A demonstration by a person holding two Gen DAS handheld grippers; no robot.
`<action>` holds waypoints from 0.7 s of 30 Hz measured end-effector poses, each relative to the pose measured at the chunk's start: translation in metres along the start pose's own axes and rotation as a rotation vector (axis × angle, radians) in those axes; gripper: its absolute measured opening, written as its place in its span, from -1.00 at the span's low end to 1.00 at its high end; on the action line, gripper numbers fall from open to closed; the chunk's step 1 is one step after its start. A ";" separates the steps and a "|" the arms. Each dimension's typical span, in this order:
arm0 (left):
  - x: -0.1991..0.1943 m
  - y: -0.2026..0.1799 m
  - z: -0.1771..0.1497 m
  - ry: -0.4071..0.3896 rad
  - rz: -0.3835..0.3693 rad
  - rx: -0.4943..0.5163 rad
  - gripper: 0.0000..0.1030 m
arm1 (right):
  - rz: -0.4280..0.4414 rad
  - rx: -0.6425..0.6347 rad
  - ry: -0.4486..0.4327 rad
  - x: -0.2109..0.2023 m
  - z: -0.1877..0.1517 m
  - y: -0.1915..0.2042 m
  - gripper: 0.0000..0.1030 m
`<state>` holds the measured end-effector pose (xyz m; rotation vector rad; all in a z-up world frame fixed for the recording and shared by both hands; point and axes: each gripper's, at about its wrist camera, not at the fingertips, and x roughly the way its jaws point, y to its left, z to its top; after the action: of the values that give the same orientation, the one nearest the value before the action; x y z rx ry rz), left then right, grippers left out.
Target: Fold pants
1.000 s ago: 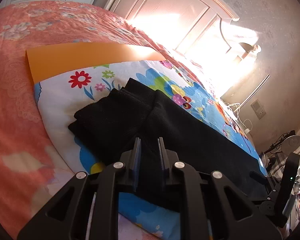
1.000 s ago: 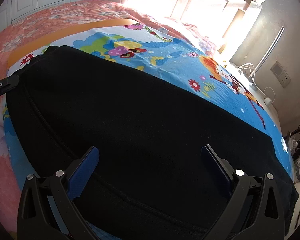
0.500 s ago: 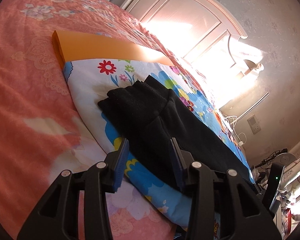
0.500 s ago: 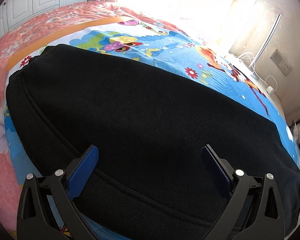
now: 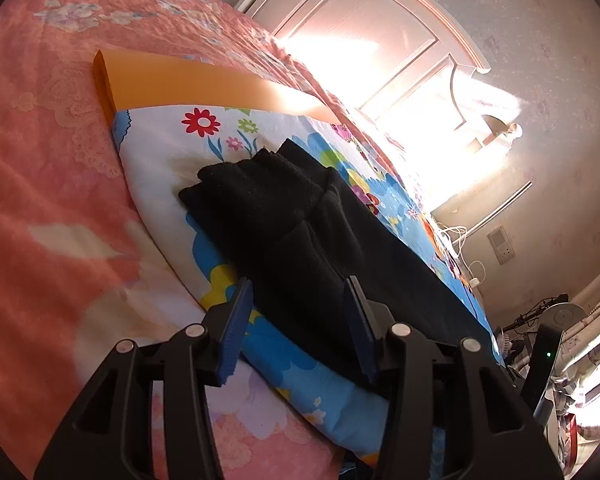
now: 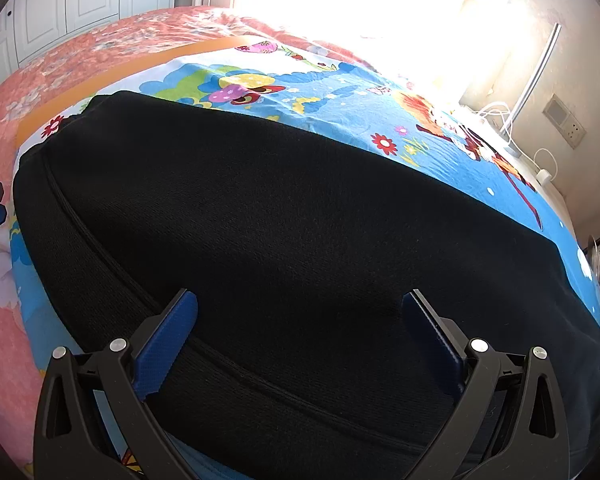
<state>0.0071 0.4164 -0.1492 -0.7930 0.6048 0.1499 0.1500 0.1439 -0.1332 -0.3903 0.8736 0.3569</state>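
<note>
Change since earlier frame: left gripper (image 5: 298,300) has drawn back from the black pants (image 5: 300,232); its jaws have just been opening, and the cloth that lay between them now lies ahead of them, released.
Landmark: cartoon-print sheet (image 5: 156,160), spread over the pink bedspread (image 5: 40,208).
Pants, place: flat on the cartoon-print sheet, lengthwise along it, reaching close to the sheet's near edge.
Pants, shape: folded stack; several layered edges bunch at the end nearest the sheet's white flowered corner.
Pants, right wrist view: black pants (image 6: 280,240) fill most of the picture; a stitched seam curves across the near part; blue printed sheet (image 6: 340,100) shows beyond the far edge.
Left gripper, jaws: apart, about half spread, nothing clamped; blue pads face each other.
Left gripper, relation to pants: the near long edge of the pants shows in the gap between the fingertips; whether the right-hand pad touches the cloth cannot be told.
Right gripper (image 6: 300,308), jaws: wide apart, nothing clamped.
Right gripper, relation to pants: both fingertips stand over the black cloth near the seam; contact with the cloth cannot be told.
Orange board (image 5: 172,84): lies under the far edge of the cartoon-print sheet, on the bedspread.
White headboard (image 5: 360,28): beyond the sheet, in strong sunlight.
Left gripper, right wrist view: a blue pad tip shows at the left picture edge, beside the sheet's corner.
</note>
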 end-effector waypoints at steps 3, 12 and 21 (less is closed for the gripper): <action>0.000 0.000 0.000 -0.001 -0.007 0.000 -0.07 | 0.000 0.000 -0.003 0.000 -0.001 0.000 0.89; 0.004 -0.029 0.002 0.030 -0.138 0.091 -0.11 | -0.006 0.004 -0.012 -0.004 -0.004 0.002 0.89; 0.053 0.010 0.021 0.144 -0.082 -0.086 -0.96 | 0.024 0.020 0.024 -0.015 -0.004 -0.008 0.89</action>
<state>0.0566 0.4334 -0.1737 -0.9159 0.7038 0.0445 0.1425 0.1328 -0.1224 -0.3664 0.9057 0.3659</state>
